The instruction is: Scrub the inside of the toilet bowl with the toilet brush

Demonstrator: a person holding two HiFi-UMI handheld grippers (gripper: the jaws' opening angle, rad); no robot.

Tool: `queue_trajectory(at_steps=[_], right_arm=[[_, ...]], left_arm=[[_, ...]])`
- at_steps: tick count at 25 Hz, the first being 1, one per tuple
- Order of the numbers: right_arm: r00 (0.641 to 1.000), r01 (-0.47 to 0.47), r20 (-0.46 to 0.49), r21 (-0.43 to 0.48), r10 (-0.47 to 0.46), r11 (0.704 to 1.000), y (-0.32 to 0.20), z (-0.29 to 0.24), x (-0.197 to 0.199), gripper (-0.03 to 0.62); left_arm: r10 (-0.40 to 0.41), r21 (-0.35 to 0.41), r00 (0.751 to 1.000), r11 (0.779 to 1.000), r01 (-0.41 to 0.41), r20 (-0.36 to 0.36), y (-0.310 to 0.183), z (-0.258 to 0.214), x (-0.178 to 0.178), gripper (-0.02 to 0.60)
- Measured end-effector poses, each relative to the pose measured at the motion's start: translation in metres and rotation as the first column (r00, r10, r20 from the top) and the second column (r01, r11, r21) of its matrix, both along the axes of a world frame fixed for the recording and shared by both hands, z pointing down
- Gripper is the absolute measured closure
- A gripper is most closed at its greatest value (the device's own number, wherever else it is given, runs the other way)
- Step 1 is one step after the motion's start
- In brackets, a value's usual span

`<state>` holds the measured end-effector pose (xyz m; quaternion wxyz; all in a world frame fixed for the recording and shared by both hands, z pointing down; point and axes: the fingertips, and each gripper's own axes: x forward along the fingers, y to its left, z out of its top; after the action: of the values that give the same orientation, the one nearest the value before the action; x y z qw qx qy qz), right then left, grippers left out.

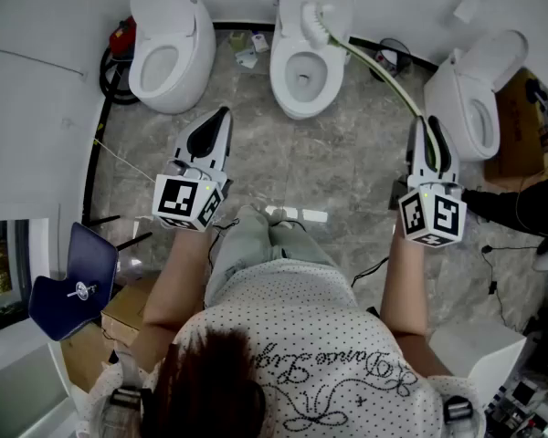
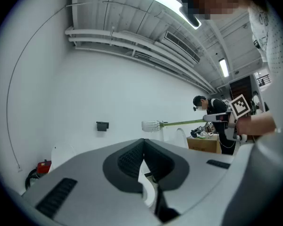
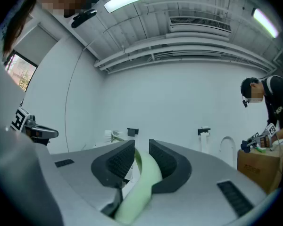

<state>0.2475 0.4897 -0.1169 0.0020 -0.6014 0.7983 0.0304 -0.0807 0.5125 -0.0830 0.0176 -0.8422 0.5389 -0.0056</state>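
Observation:
The middle toilet (image 1: 303,73) stands open with its bowl (image 1: 301,78) showing. The toilet brush's white bristle head (image 1: 315,21) hangs in the air over the back of that toilet, above the bowl. Its pale green handle (image 1: 384,73) arcs right and down into my right gripper (image 1: 427,124), which is shut on it; the handle (image 3: 144,173) shows clamped between the pads. My left gripper (image 1: 221,115) is held over the floor left of the toilet, shut with nothing in it (image 2: 142,142). From there the brush head (image 2: 153,125) shows level in mid-air.
A second toilet (image 1: 169,48) stands at the left and a third (image 1: 475,99) at the right. A red object (image 1: 121,36) and a small bin (image 1: 390,57) sit by the wall. Another person (image 1: 530,208) and a cardboard box (image 1: 521,126) are at the right.

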Motion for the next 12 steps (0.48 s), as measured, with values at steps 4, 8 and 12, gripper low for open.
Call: queue_trajectory(at_steps=[4,8,12], right_arm=[[0.999,0.012,-0.038,0.027,-0.011,1.000,0.001,-0.005,-0.005,0.485],[0.995,0.044,-0.097,0.083,-0.036,0.996,0.005,-0.014,-0.017,0.485],[0.994,0.064,-0.091,0.092,-0.056,0.994,0.002,-0.021,-0.025,0.485]], left_arm=[[0.006,0.000,1.000,1.000,-0.006,0.006,-0.002,0.000,0.004,0.578],[0.014,0.005,1.000,1.000,-0.014,0.015,-0.004,-0.001,0.007,0.578],[0.015,0.008,1.000,1.000,-0.015,0.012,-0.008,-0.004,0.008,0.578]])
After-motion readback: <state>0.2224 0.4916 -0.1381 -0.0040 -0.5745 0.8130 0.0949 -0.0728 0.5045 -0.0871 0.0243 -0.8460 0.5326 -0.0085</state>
